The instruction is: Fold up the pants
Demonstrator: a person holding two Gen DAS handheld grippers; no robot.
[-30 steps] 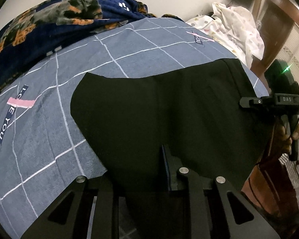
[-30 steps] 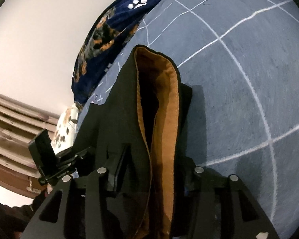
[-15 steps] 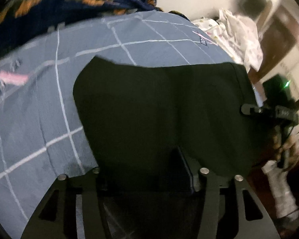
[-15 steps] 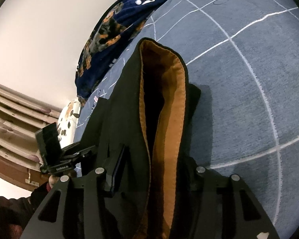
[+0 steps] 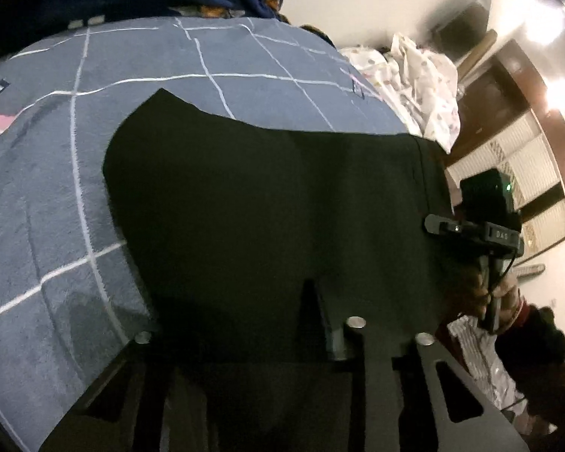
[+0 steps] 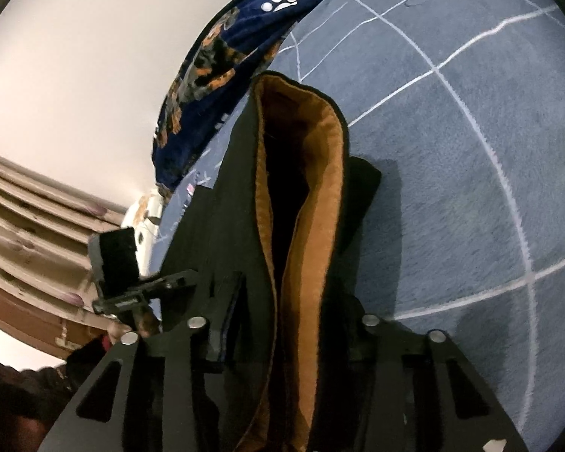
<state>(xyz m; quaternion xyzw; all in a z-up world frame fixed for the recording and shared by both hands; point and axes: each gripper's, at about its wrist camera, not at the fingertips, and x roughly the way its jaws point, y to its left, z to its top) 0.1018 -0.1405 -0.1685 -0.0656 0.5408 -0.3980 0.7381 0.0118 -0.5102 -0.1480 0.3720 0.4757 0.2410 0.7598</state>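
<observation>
1. Our left gripper (image 5: 267, 342) is closing its jaws, black cloth of the pants (image 5: 275, 207) between them; the grip itself sits in shadow.
2. Our right gripper (image 6: 282, 324) is closing its jaws too, around the waistband (image 6: 301, 188), whose tan fleecy lining gapes toward twelve o'clock.
3. The pants lie on the bed (image 5: 49, 196), doubled leg over leg, we judge; the crosswise folds remain.
4. The bedcover is napped blue-grey with a white grid; a dark printed blanket (image 6: 222, 56) bunches at eleven o'clock.
</observation>
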